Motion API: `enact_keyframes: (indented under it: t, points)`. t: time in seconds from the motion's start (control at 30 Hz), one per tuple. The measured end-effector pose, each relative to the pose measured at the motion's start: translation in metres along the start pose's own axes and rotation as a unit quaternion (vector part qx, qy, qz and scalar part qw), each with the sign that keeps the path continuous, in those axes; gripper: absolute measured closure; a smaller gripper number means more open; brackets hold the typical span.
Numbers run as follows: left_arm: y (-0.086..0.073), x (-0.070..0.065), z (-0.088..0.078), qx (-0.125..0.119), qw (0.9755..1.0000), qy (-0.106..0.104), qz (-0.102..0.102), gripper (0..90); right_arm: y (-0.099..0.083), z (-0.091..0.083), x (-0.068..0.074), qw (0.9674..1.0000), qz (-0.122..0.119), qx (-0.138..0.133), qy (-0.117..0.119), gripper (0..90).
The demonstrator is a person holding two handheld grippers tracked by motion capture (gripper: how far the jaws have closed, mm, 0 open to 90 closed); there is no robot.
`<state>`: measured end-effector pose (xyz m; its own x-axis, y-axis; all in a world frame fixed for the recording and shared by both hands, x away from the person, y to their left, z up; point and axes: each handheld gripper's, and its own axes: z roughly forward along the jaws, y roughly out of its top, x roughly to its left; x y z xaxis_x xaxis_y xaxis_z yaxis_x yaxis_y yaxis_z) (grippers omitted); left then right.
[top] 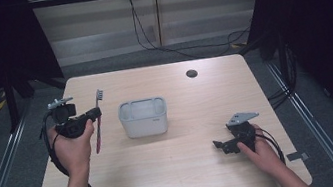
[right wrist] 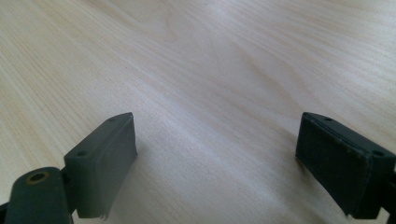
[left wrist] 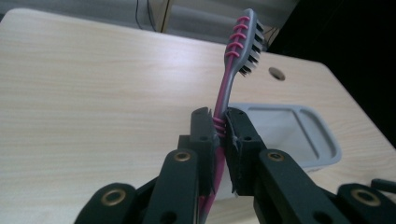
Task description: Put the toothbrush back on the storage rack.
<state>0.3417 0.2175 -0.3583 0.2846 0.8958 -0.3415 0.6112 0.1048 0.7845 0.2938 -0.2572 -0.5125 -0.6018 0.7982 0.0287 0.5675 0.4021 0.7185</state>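
Observation:
A pink and grey toothbrush [top: 98,119] is held upright off the table, bristle head up, at the left of the high view. My left gripper [top: 93,114] is shut on its handle. In the left gripper view the two black jaws pinch the toothbrush [left wrist: 227,79] at the ribbed part of the handle, with my left gripper [left wrist: 220,128] pointing toward a grey rectangular holder [left wrist: 299,135]. That holder [top: 143,118] stands at the table's middle, to the right of the brush. My right gripper [top: 222,145] rests low near the front right, open, and between its tips [right wrist: 219,154] lies bare wood.
The light wooden table [top: 177,173] has a dark round cable hole [top: 191,73] at the back right. Black cables trail from both grippers. Dark frame posts and floor rails flank the table on both sides.

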Motion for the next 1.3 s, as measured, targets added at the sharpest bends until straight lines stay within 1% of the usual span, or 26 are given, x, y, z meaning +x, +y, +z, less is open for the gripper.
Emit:
enact_keyframes:
  t: [0.23, 0.27, 0.37, 0.4, 0.43, 0.47, 0.5, 0.53, 0.63, 0.67, 0.9, 1.0, 1.17, 1.2, 1.3]
  points:
    - [0.004, -0.004, 0.000, -0.015, 0.9999, -0.004, 0.001, 82.4, 0.000, 0.000, 0.000, 1.0000, 0.000, 0.000, 0.000, 11.7]
    - [0.005, -0.005, 0.001, -0.021, 0.9998, -0.007, 0.000, 82.4, 0.000, 0.000, 0.000, 1.0000, 0.000, 0.000, 0.000, 11.7]
    - [0.006, -0.006, 0.001, -0.024, 0.9997, -0.007, 0.002, 82.4, 0.000, 0.000, 0.000, 1.0000, 0.000, 0.000, 0.000, 11.7]
    - [0.007, -0.007, 0.001, -0.030, 0.9995, -0.006, 0.003, 82.4, 0.000, 0.000, 0.000, 1.0000, 0.000, 0.000, 0.000, 11.7]
    - [0.007, -0.007, 0.001, -0.030, 0.9995, -0.006, 0.003, 82.4, 0.000, 0.000, 0.000, 1.0000, 0.000, 0.000, 0.000, 11.7]
    - [0.008, -0.008, 0.001, -0.039, 0.9992, -0.009, 0.001, 82.4, 0.000, 0.000, 0.000, 1.0000, 0.001, 0.000, 0.000, 11.7]
    - [0.008, -0.008, 0.001, -0.039, 0.9992, -0.009, 0.001, 82.4, 0.000, 0.000, 0.000, 1.0000, 0.001, 0.000, 0.000, 11.7]
    - [0.009, -0.010, 0.001, -0.047, 0.9988, -0.011, -0.001, 82.4, 0.000, 0.000, 0.000, 1.0000, -0.001, 0.000, 0.000, 11.7]
    - [0.011, -0.012, 0.001, -0.051, 0.9986, -0.015, 0.000, 82.4, 0.000, 0.000, 0.000, 1.0000, -0.001, 0.000, 0.000, 11.7]
    - [0.013, -0.015, 0.002, -0.055, 0.9983, -0.016, 0.003, 82.4, 0.000, 0.000, 0.000, 1.0000, -0.001, 0.000, 0.000, 11.7]
    - [0.016, -0.018, 0.004, -0.065, 0.9976, -0.021, 0.006, 82.4, 0.000, 0.000, 0.000, 1.0000, -0.001, 0.000, 0.000, 11.7]
    - [0.019, -0.021, 0.005, -0.075, 0.9969, -0.025, 0.007, 82.4, 0.000, 0.000, 0.000, 1.0000, 0.000, 0.000, 0.000, 11.7]
    - [0.021, -0.024, 0.005, -0.079, 0.9965, -0.026, 0.011, 82.3, 0.000, 0.000, 0.000, 1.0000, -0.001, 0.000, 0.000, 11.7]
    - [0.023, -0.025, 0.006, -0.083, 0.9962, -0.026, 0.012, 82.4, 0.000, 0.000, 0.000, 1.0000, -0.001, 0.000, 0.000, 11.7]
    - [0.024, -0.026, 0.006, -0.087, 0.9958, -0.027, 0.010, 82.4, 0.000, 0.000, 0.000, 1.0000, -0.001, 0.000, 0.000, 11.7]
